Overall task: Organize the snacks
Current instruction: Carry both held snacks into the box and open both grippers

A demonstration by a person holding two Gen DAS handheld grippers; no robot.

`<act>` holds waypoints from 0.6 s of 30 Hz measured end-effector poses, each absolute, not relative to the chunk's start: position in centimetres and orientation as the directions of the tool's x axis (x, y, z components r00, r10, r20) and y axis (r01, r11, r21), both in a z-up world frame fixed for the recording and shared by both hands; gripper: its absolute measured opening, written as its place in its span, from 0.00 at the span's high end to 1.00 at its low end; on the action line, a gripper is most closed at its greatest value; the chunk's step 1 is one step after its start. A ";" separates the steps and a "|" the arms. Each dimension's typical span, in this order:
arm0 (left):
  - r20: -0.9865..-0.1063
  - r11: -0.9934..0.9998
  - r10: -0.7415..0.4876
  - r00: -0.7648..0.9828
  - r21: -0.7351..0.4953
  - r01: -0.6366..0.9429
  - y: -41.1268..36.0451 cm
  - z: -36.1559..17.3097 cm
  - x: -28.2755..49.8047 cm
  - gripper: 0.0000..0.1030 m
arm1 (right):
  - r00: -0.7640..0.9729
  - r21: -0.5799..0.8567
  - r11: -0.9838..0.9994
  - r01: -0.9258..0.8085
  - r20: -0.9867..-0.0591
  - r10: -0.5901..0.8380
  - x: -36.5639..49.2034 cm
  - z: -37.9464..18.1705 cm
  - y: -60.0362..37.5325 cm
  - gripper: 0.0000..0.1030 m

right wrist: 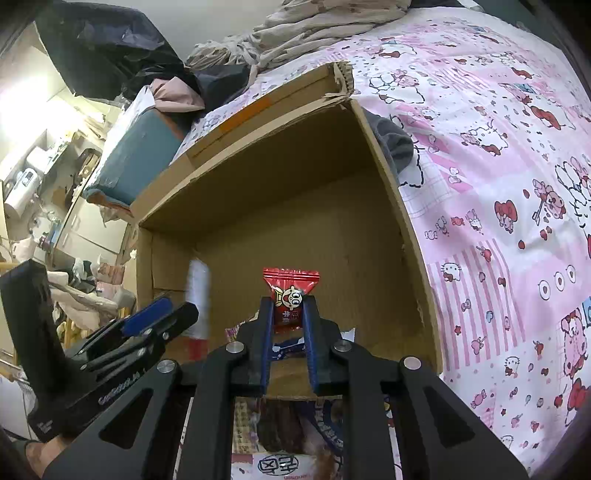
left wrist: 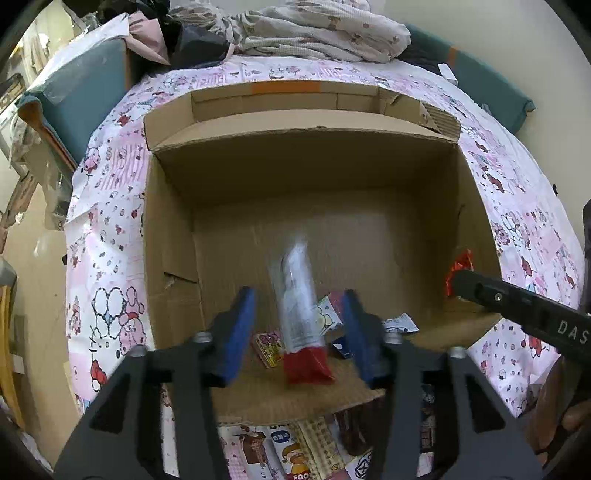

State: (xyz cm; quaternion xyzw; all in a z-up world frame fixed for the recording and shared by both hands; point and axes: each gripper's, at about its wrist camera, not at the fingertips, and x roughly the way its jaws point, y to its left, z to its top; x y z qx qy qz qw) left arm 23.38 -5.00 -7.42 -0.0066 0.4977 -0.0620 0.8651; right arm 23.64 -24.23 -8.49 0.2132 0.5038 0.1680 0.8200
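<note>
An open cardboard box [left wrist: 306, 147] lies on a pink cartoon bedsheet [left wrist: 110, 229]. Over its near part hangs my left gripper [left wrist: 298, 299], jaws open. A long clear packet with a red end [left wrist: 295, 280] is blurred between the blue pads and touches neither. A few small snack packets [left wrist: 269, 349] lie on the box floor beneath. My right gripper [right wrist: 290, 306] is shut on a red candy packet [right wrist: 291, 284] above the box [right wrist: 258, 177]. In the left wrist view that candy [left wrist: 460, 266] shows at the box's right wall. The left gripper [right wrist: 177, 306] and the clear packet [right wrist: 197, 295] appear at left.
More snack packets [left wrist: 291, 454] lie on the sheet in front of the box. A heap of clothes [left wrist: 314, 33] sits beyond it. A teal cushion [left wrist: 85, 96] is at the far left, where the bed ends above the floor. A grey cloth [right wrist: 395, 144] lies by the box's right wall.
</note>
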 end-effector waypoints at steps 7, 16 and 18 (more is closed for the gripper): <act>-0.841 0.990 -0.140 0.523 -0.102 0.102 -4.6 -6.3 23.0 0.22 | 0.465 0.527 0.848 -0.050 -0.739 0.487 23.7 -7.6 -24.7 0.77; -0.835 0.992 -0.128 0.536 -0.095 0.088 -3.6 -5.3 21.5 0.22 | 0.539 0.539 0.841 -0.054 -0.693 0.479 22.7 -6.0 -25.5 0.24; -0.830 0.991 -0.126 0.544 -0.085 0.099 -3.7 -4.8 21.2 0.22 | 0.547 0.538 0.841 -0.054 -0.689 0.476 22.5 -5.7 -25.5 0.24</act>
